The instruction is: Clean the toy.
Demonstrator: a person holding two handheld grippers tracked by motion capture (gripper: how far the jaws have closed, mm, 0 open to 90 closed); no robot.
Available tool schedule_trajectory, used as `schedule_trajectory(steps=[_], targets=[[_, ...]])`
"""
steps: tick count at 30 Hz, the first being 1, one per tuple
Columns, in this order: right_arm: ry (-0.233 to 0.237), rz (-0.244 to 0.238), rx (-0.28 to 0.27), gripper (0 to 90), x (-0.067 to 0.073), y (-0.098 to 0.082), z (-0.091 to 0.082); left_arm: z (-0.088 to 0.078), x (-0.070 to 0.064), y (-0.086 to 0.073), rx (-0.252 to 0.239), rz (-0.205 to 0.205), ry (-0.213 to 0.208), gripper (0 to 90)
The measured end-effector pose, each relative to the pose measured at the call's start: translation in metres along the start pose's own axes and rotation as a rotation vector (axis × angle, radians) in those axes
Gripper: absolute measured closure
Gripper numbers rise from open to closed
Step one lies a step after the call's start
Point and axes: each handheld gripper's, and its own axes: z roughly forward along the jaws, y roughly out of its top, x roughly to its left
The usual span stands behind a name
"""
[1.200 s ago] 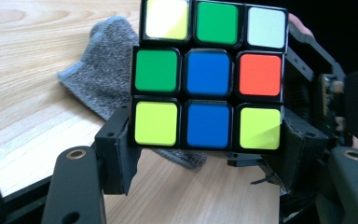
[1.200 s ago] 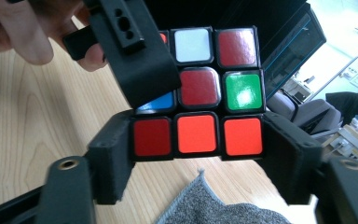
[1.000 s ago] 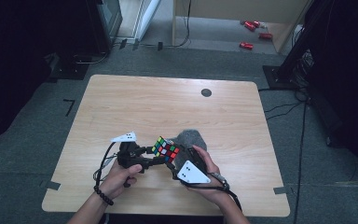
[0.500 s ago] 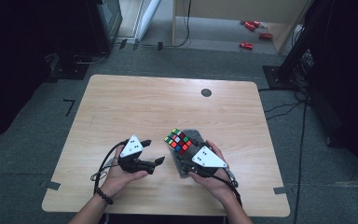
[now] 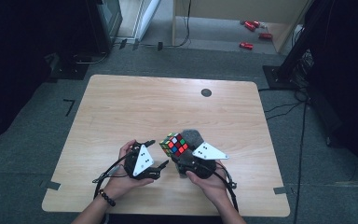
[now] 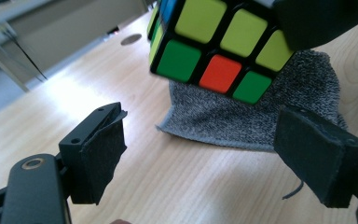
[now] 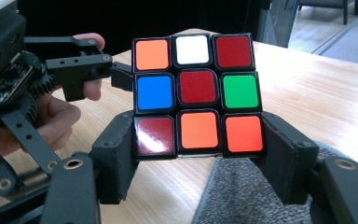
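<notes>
Clearly, the scrambled colour-sticker puzzle cube [image 5: 175, 144] is the centre of the work; we see it lifted off the table, near the front edge and a little right of the middle, just above a crumpled grey knitted cloth [image 5: 193, 137]. The right gripper [image 7: 200, 140] has its two black padded jaws clamped on the bottom layer of the cube, one pad on each side. We think this low grip is chosen so that the upper layers stay free to be turned.

At about nine o'clock from the cube, in the high view, waits the left gripper [image 5: 160, 153]. Its jaws have just been opening, and in its own view they stand apart with nothing between them; the cube hangs beyond them, at about twelve o'clock. We judge that this gripper has let go of the cube and is placed near for a new grip on another face.

The grey cloth [image 6: 256, 112] lies on the light wooden table [image 5: 121, 107] under the cube, probably as a soft place to set it down. At one o'clock, well apart, there is a small dark round spot [image 5: 206, 92] on the tabletop.
</notes>
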Motion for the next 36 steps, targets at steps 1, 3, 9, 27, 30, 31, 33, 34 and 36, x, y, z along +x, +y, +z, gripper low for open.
schedule_trajectory(steps=[1, 3, 9, 27, 30, 31, 33, 34, 36], targets=[[0.002, 0.006, 0.006, 34.9, 0.001, 0.0, 0.001, 0.0, -0.002, 0.0, 0.002, 0.029, 0.016, 16.9], [0.005, 0.016, 0.018, 34.9, 0.003, -0.001, 0.002, 0.0, -0.006, 0.001, -0.003, 0.074, 0.034, 17.0], [0.018, 0.032, 0.053, 34.8, 0.009, -0.002, 0.007, 0.0, -0.013, 0.001, -0.028, 0.132, 0.044, 17.5], [0.102, 0.18, 0.006, 24.9, -0.017, 0.003, -0.003, -0.006, 0.004, -0.005, -0.035, -0.037, -0.019, 33.7], [0.003, 0.141, 0.023, 27.1, -0.03, -0.002, -0.004, -0.005, 0.009, -0.006, -0.022, -0.08, -0.022, 33.7], [-0.032, 0.128, 0.049, 28.1, -0.035, -0.006, -0.002, -0.005, 0.01, -0.006, -0.018, -0.087, -0.024, 33.7], [-0.082, 0.105, 0.094, 29.6, -0.04, -0.014, 0.003, -0.005, 0.011, -0.006, -0.011, -0.108, -0.04, 33.7], [-0.101, 0.092, 0.114, 30.2, -0.041, -0.016, 0.005, -0.005, 0.011, -0.006, -0.01, -0.118, -0.047, 33.8], [-0.139, 0.046, 0.188, 31.3, -0.043, -0.023, 0.013, -0.006, 0.012, -0.005, -0.005, -0.138, -0.065, 33.8]])
